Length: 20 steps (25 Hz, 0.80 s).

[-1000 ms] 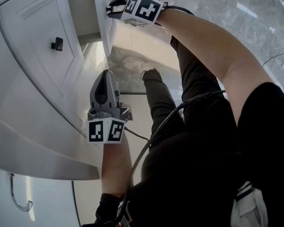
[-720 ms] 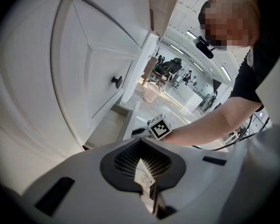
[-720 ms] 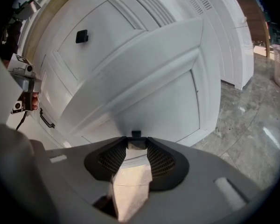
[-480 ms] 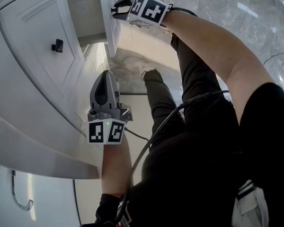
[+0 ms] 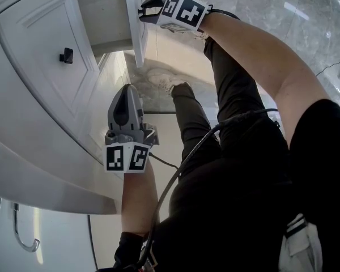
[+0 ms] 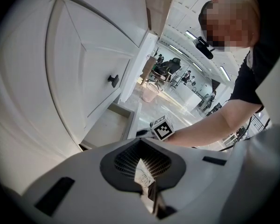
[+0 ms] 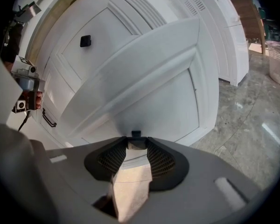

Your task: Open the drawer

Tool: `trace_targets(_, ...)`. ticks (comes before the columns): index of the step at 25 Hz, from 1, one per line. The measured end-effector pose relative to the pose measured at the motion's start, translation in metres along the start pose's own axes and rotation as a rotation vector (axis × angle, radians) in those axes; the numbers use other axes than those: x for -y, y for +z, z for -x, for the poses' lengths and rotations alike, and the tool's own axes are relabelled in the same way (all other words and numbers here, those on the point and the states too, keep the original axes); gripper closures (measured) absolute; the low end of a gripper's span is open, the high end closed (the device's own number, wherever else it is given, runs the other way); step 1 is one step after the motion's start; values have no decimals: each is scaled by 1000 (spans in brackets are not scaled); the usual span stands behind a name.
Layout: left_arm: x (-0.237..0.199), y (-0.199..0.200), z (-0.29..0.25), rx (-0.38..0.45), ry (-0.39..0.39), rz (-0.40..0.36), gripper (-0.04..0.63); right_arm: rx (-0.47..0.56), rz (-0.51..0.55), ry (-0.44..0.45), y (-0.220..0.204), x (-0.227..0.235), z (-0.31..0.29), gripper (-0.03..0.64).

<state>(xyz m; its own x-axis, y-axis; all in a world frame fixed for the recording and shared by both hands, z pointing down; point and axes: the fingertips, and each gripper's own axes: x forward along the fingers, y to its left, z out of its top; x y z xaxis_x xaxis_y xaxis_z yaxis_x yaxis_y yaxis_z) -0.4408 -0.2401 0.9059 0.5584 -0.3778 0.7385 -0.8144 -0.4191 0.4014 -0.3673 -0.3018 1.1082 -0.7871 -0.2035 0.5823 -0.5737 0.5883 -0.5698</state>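
Cabinetry [image 5: 39,123] in white fills our left side. Low on it the drawer [image 5: 105,16] stands partly pulled out, its front panel clear of the carcass. Our right gripper [image 5: 144,10] is clamped on that drawer's small dark knob [image 7: 136,134]. Our left gripper [image 5: 126,88] hangs well apart from it, jaws together on nothing.

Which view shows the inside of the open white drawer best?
Left gripper view: it looks into the open white drawer, floor and walls. The head view shows a part; the right gripper view only the front and its small black knob.
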Motion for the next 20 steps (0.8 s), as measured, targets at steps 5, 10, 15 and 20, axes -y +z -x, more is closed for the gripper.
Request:
trace_targets(5, 2, 1, 0, 2, -5, -1, 604, -3, -5, 5, -5, 0, 7, 479)
trace_targets(10, 3, 2, -1, 6, -5, -3, 604, -12, 8, -1, -12, 2, 13, 479)
trace_targets(15, 4, 1, -1, 4, -5, 1, 604, -23, 2, 2, -18, 1, 21, 479)
trace_targets(20, 6, 3, -1, 10, -8, -4, 604, -24, 9, -3, -22, 3, 26, 479)
